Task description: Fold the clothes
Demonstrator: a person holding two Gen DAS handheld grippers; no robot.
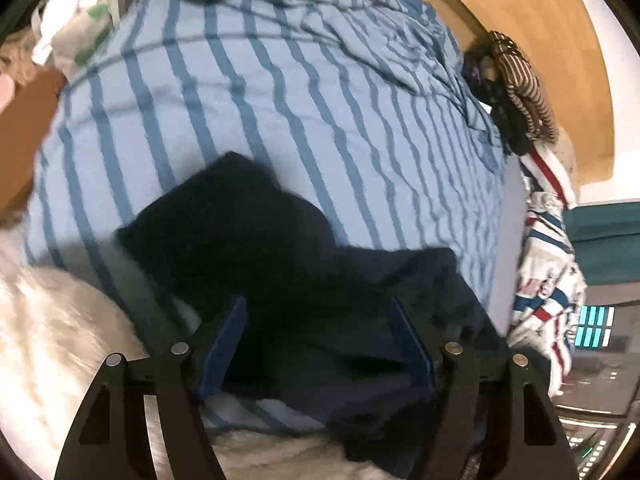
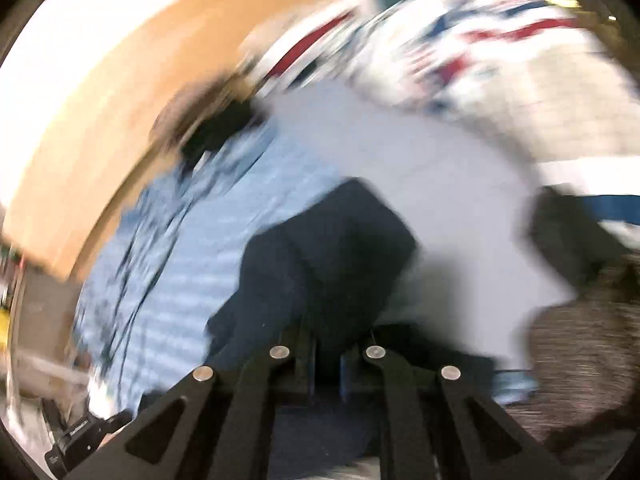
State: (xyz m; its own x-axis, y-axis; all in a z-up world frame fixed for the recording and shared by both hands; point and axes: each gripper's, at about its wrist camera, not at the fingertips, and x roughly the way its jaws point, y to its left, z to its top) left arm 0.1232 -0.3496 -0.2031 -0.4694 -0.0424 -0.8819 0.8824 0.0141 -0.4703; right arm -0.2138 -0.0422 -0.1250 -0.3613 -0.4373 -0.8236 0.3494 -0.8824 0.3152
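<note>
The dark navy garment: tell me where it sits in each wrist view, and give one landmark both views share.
Left wrist view: the dark navy garment lies low and centre on the striped blue sheet, running down between the open fingers of the left gripper.
Right wrist view: it fills the lower centre, its near edge at the closed right gripper.
Shared landmark: the red, white and blue patterned cloth.

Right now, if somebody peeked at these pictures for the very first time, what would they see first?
Probably the dark navy garment lying crumpled in the middle of the blue striped sheet, right ahead of the left gripper with its fingers spread wide. Next, the red, white and blue patterned cloth heaped at the bed's right edge.
</note>
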